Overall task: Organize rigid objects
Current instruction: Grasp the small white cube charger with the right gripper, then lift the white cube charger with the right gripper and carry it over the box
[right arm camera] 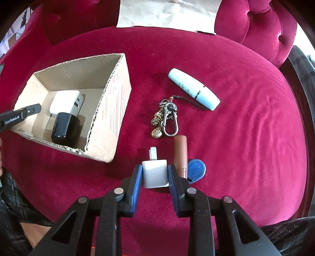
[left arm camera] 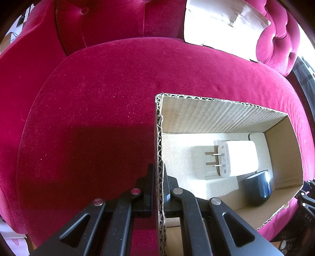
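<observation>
A cardboard box [right arm camera: 110, 110] sits on the red velvet seat; it also shows in the left wrist view [left arm camera: 216, 116]. Inside lie a white charger [left arm camera: 239, 157] and a black rounded object [left arm camera: 256, 187]; both show in the right wrist view, the charger [right arm camera: 65, 104] and the black object [right arm camera: 64, 127]. My left gripper [left arm camera: 159, 179] is shut on the box's left wall. My right gripper [right arm camera: 154, 175] is shut on a small white plug adapter [right arm camera: 154, 173] low over the seat. Beside it lie a brown tube [right arm camera: 180, 152], a blue round tag [right arm camera: 196, 169], a keyring [right arm camera: 167, 118] and a light blue tube [right arm camera: 194, 88].
A sheet of pale paper [right arm camera: 167, 13] leans against the tufted backrest, also in the left wrist view [left arm camera: 220, 23]. The red seat cushion [left arm camera: 88, 98] spreads left of the box. The left gripper's arm [right arm camera: 19, 116] reaches over the box's near left corner.
</observation>
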The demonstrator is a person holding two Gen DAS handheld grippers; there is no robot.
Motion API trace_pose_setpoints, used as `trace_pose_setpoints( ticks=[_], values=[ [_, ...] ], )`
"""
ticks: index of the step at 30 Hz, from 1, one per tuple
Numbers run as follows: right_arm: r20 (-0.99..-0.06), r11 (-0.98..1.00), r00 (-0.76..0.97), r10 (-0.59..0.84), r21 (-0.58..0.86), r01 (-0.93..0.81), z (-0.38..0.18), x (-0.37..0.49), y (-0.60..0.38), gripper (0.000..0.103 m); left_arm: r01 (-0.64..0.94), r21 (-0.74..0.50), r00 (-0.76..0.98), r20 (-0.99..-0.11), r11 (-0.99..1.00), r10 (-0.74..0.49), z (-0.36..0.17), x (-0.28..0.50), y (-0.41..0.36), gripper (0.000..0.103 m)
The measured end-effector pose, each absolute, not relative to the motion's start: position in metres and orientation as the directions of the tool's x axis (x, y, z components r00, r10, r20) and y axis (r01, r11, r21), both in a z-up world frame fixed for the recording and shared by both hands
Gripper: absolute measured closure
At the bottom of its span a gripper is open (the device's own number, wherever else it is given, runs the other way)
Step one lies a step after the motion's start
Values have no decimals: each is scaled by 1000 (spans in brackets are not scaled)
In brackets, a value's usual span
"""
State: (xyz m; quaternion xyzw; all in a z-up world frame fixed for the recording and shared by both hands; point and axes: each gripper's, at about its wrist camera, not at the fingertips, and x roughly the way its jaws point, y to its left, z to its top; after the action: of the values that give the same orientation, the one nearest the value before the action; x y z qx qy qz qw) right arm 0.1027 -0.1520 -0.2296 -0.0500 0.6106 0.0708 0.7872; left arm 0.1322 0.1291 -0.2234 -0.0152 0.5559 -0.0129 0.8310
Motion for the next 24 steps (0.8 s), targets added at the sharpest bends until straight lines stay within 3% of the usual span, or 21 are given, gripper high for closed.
trace_pose_setpoints(
  ticks=[24],
  values=[
    [-952,989,298,67,24,-144,-172,107,-170,75,5,-40,381,-924,999,-39,-223,133,129,99]
  ],
)
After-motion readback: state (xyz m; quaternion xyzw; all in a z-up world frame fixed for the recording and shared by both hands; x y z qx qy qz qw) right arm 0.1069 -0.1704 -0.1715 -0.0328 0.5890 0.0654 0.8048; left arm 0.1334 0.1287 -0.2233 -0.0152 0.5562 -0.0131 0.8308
